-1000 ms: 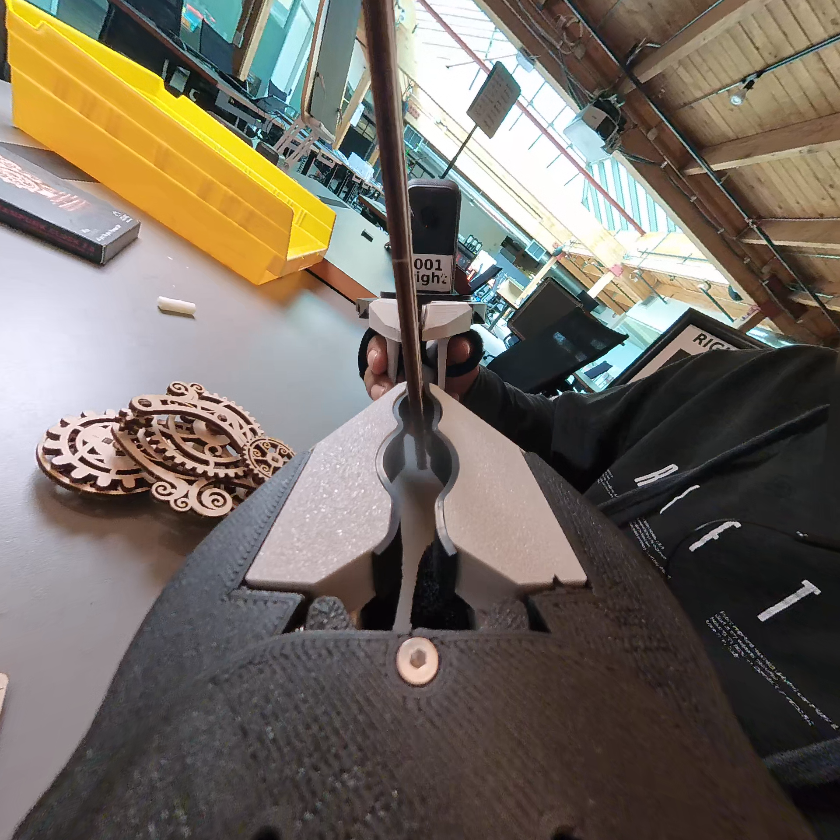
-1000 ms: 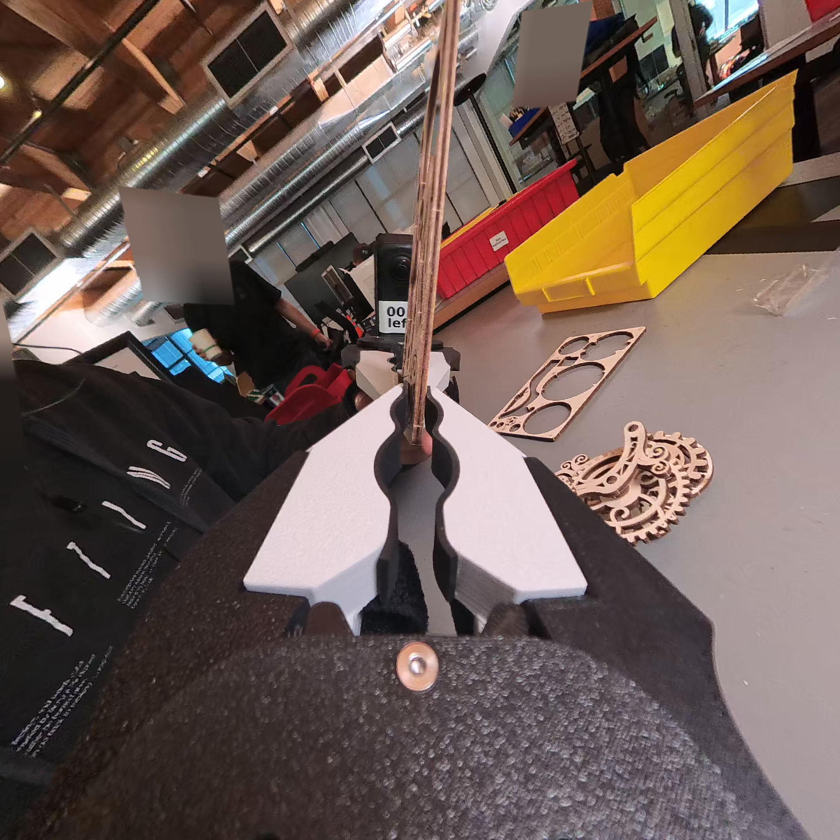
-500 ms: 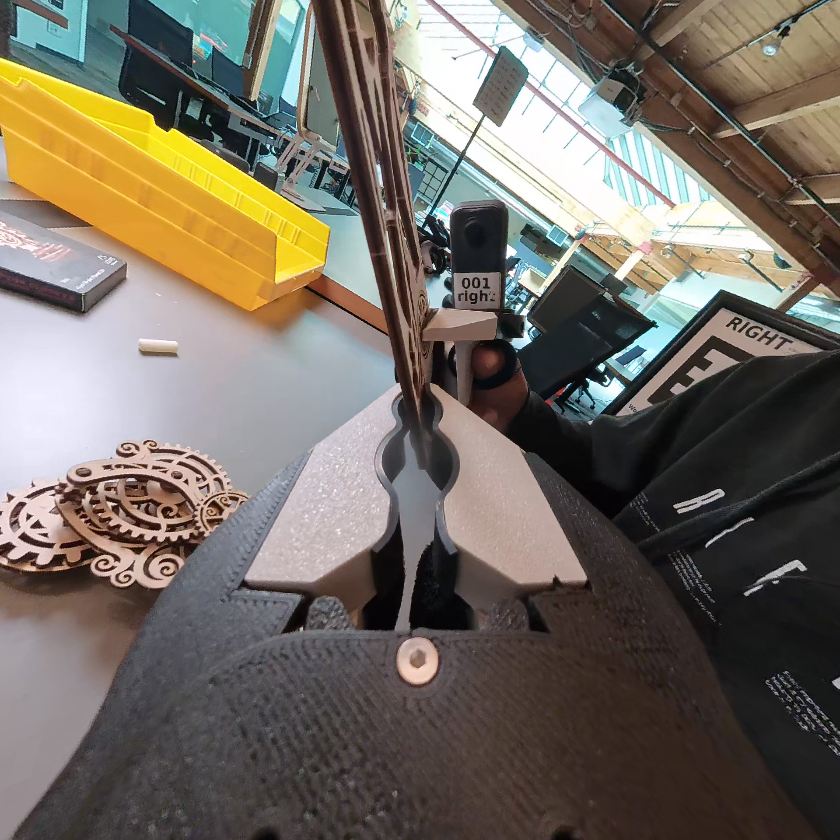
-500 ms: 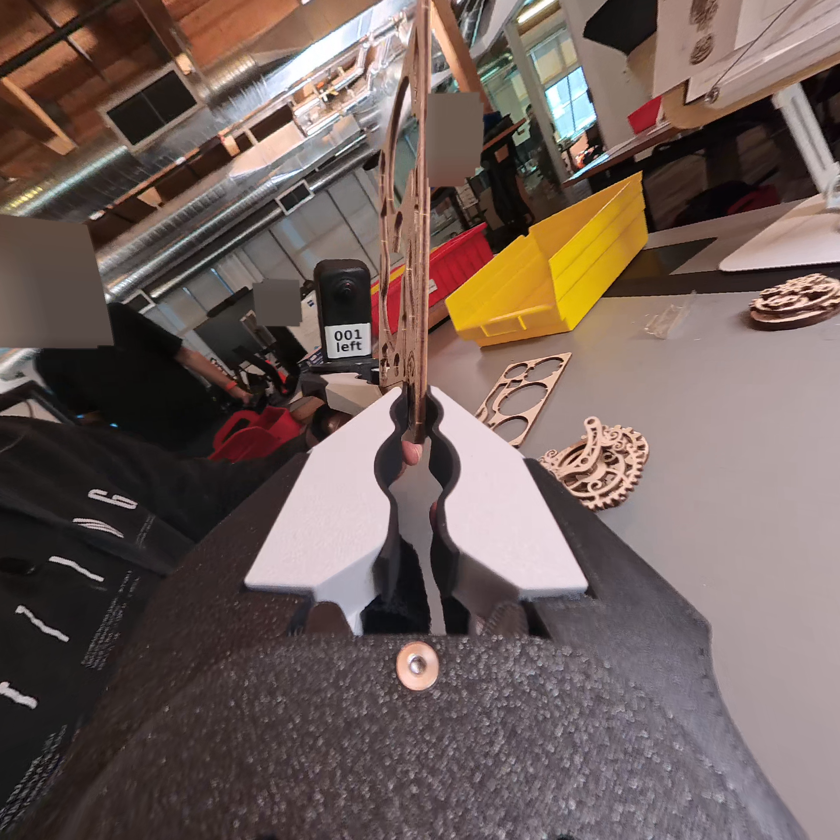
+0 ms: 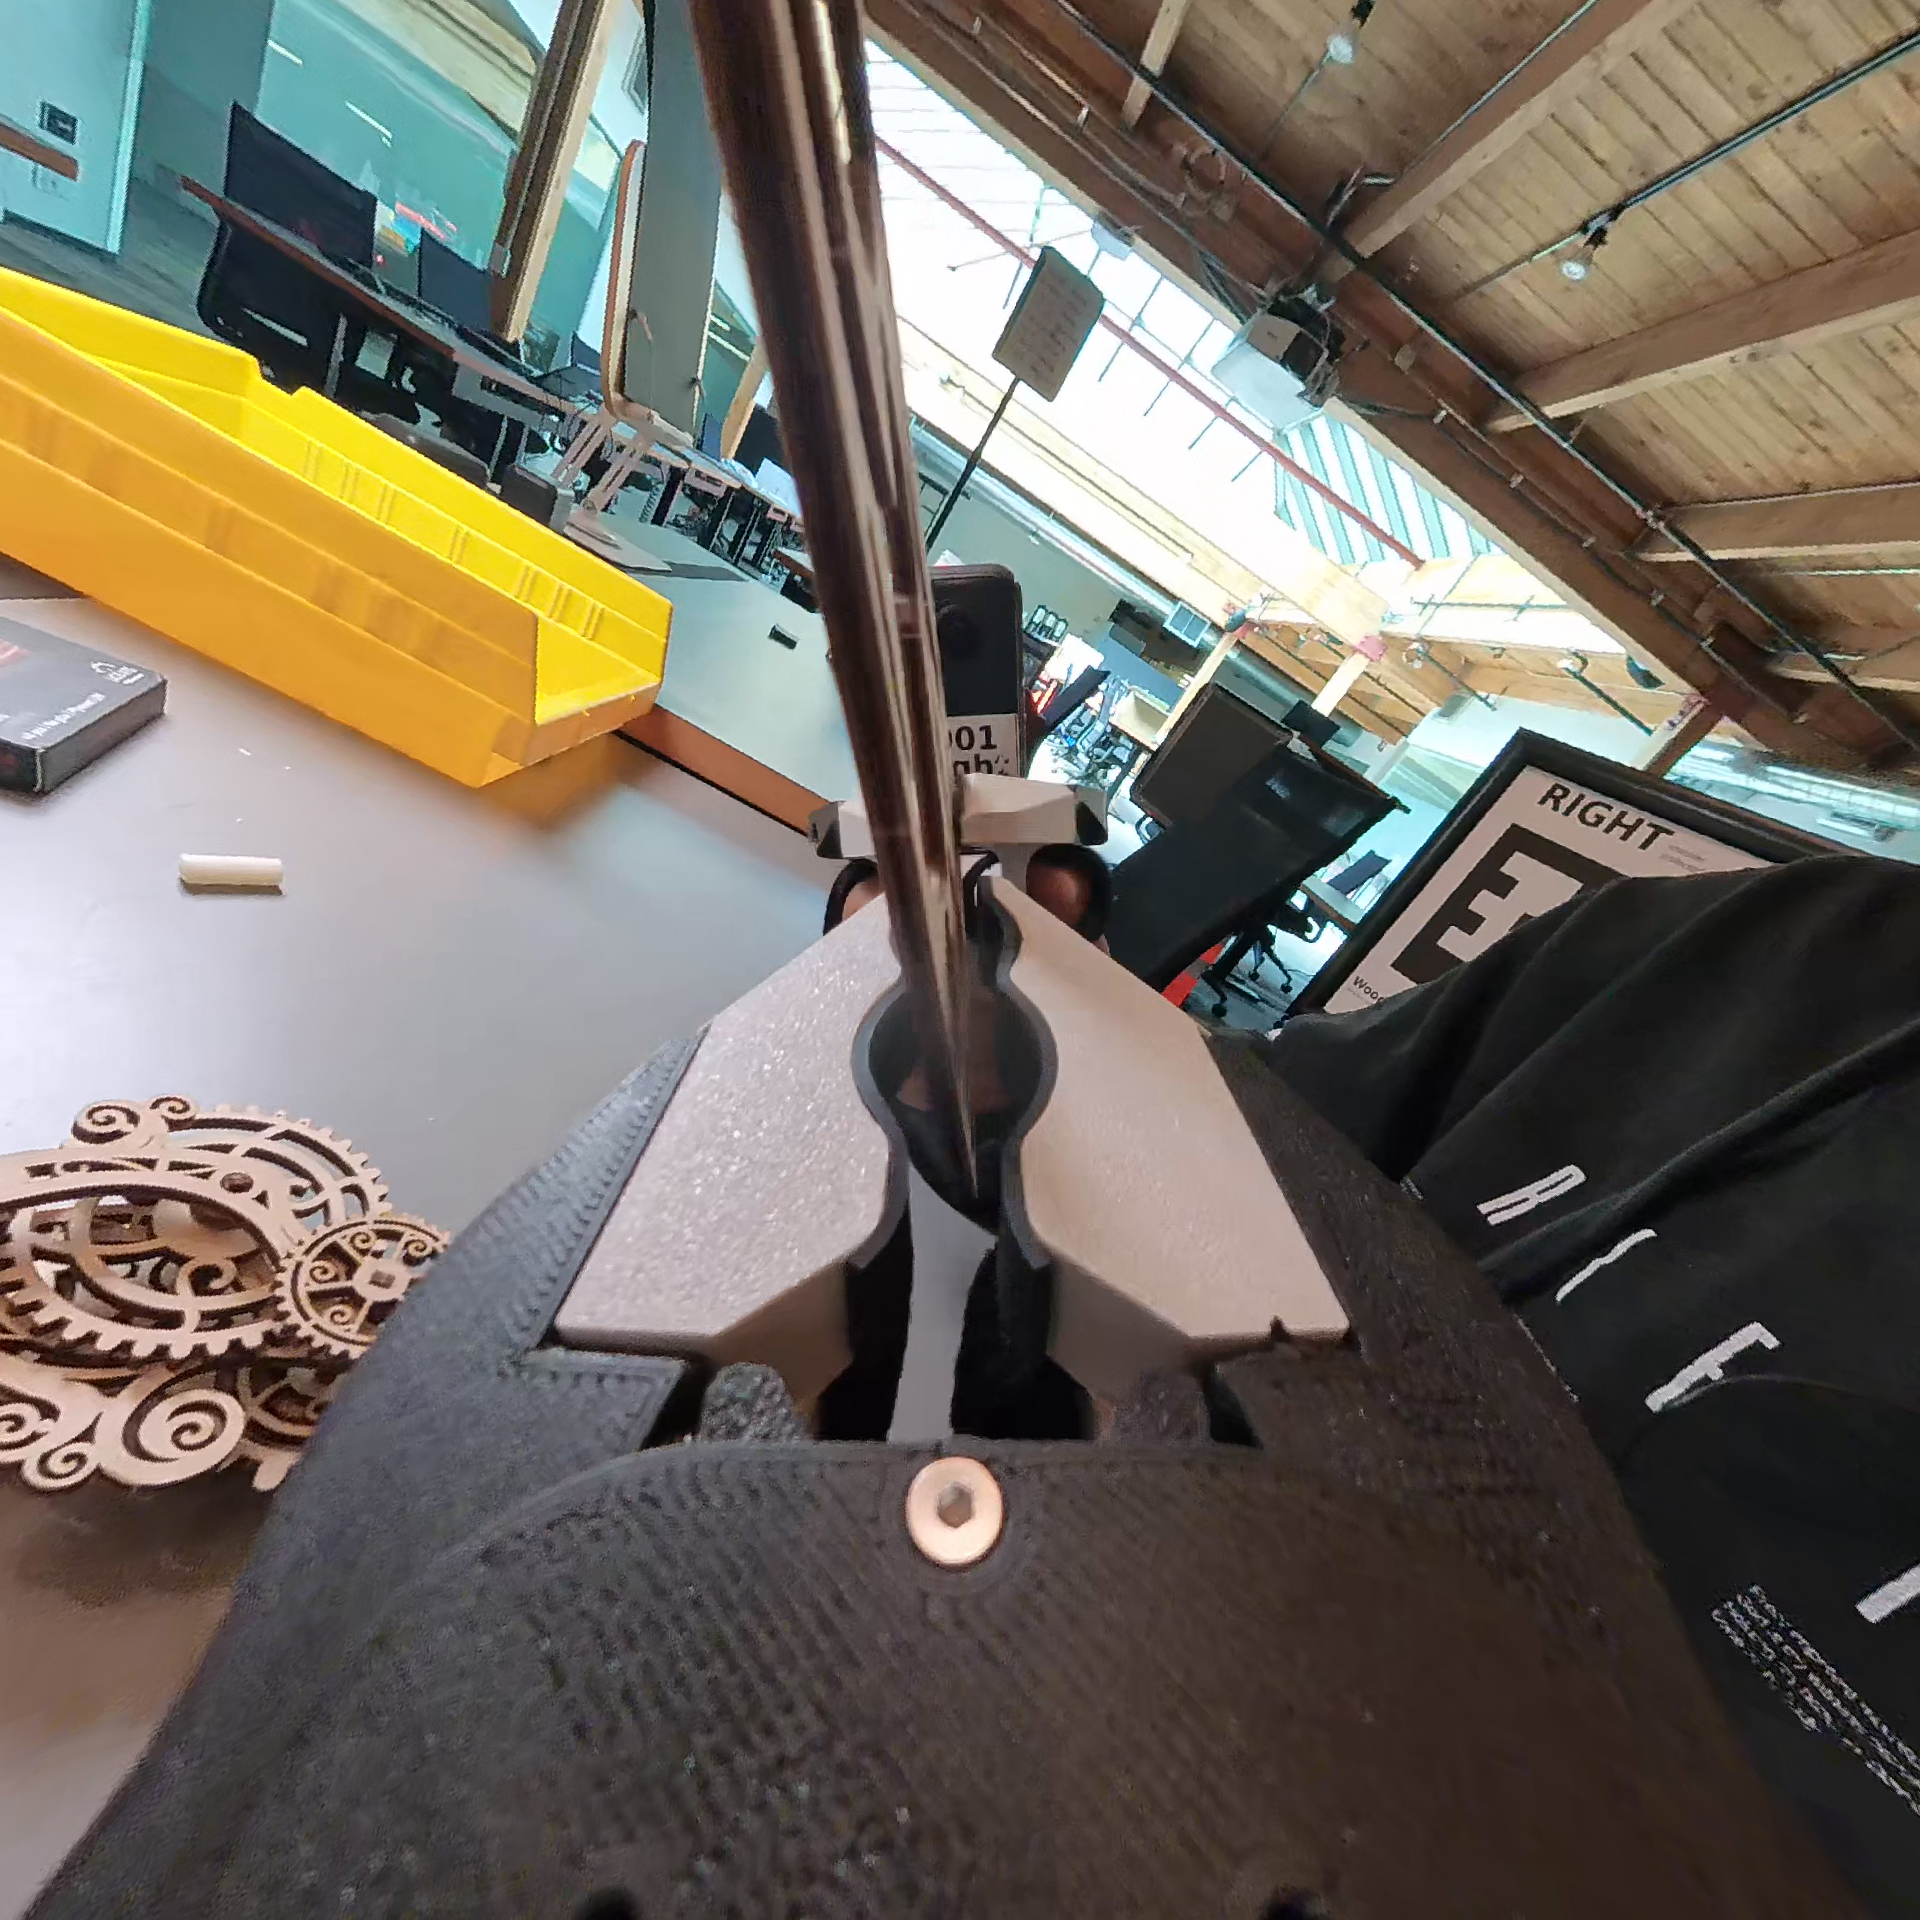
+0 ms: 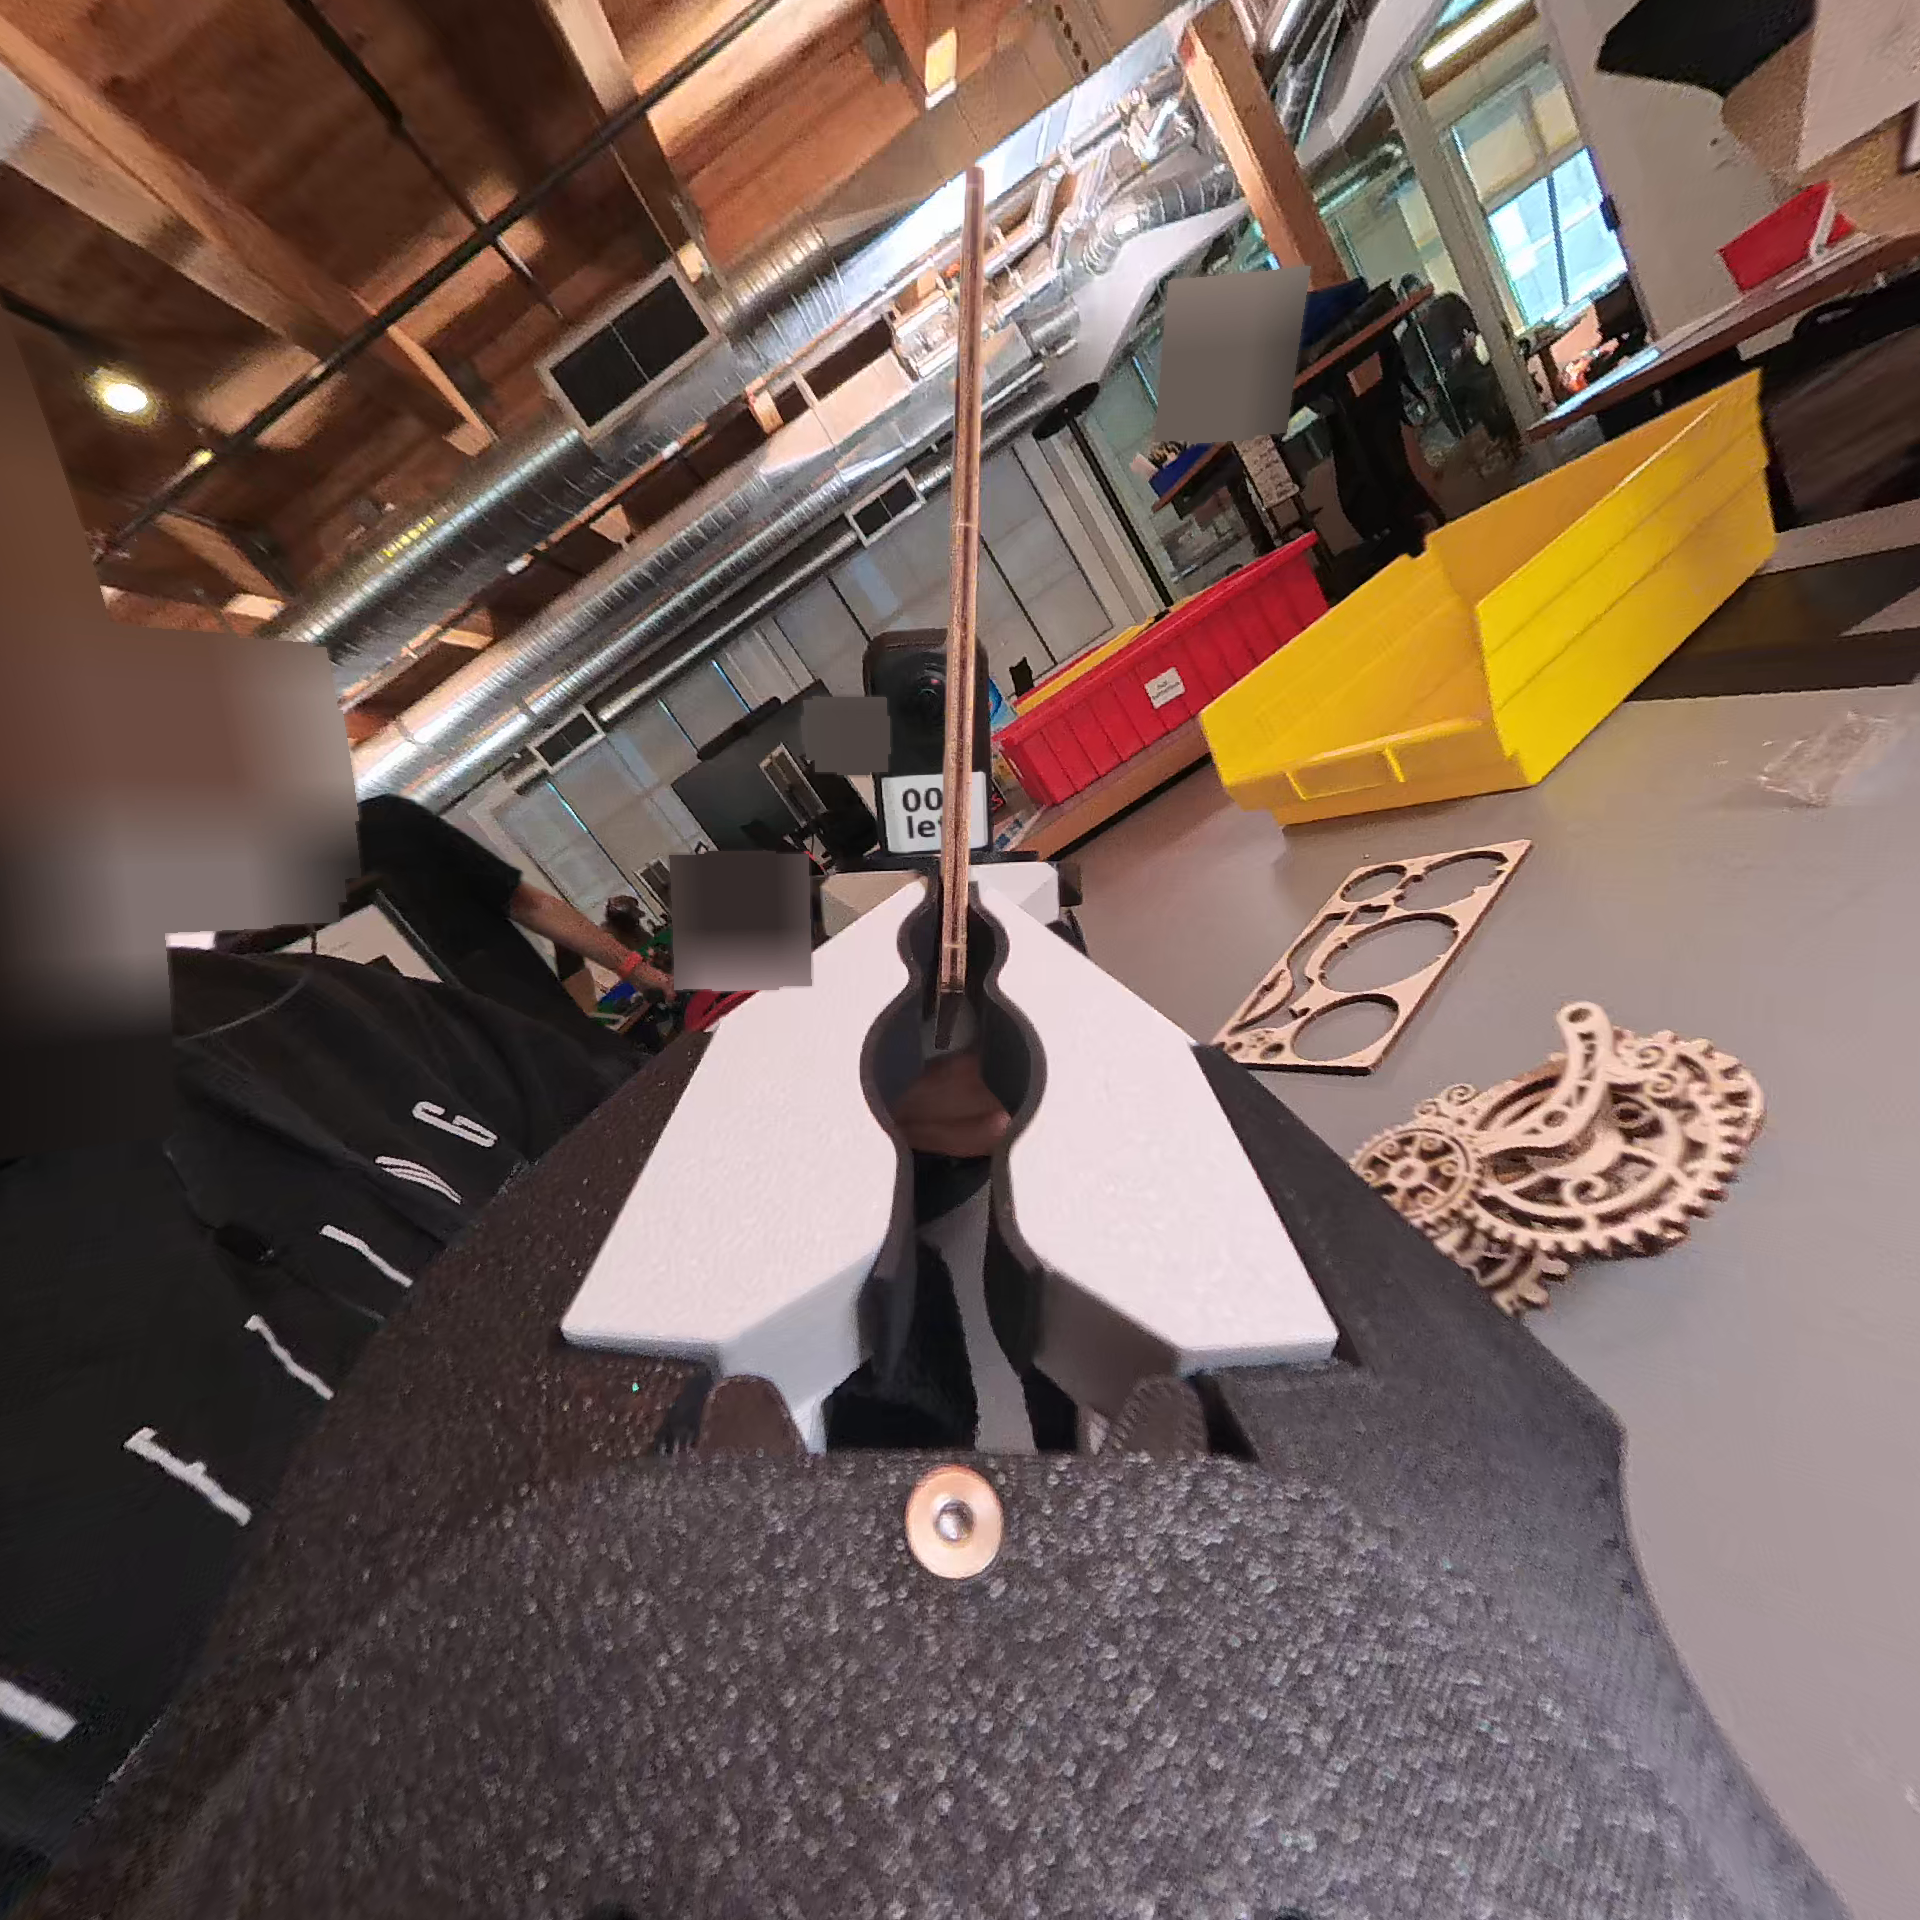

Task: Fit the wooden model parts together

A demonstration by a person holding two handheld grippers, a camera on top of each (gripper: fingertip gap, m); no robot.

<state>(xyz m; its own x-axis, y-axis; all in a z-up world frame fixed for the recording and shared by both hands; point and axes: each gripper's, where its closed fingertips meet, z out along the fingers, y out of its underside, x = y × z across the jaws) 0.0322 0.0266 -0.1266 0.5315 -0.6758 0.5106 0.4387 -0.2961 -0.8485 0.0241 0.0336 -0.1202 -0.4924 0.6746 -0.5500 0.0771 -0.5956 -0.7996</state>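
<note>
A thin wooden sheet stands edge-on and runs up out of both grippers. In the right wrist view the sheet is pinched at the tips of my right gripper, which is shut on it. In the left wrist view the sheet stands between the pads of my left gripper, leaning on the left pad, with a dark slit between it and the right pad, so that gripper is open. The right gripper shows just beyond, facing mine. A wooden gear assembly lies on the grey table; it also shows in the right wrist view.
A wooden frame sheet with round cut-outs lies flat past the gears. A yellow bin and a red bin stand at the table's far side. A black box and a small white peg lie nearby. A person's black sleeve is close. Only a small space, under 4 cm, lies between the two pairs of fingers. The wooden gear assembly is about 15 centimeters from both grippers' fingertips.
The left jaws have eased apart, and the sheet now reaches deeper between them. The sheet has swung back from showing its face to edge-on. The right gripper stays shut on it.
</note>
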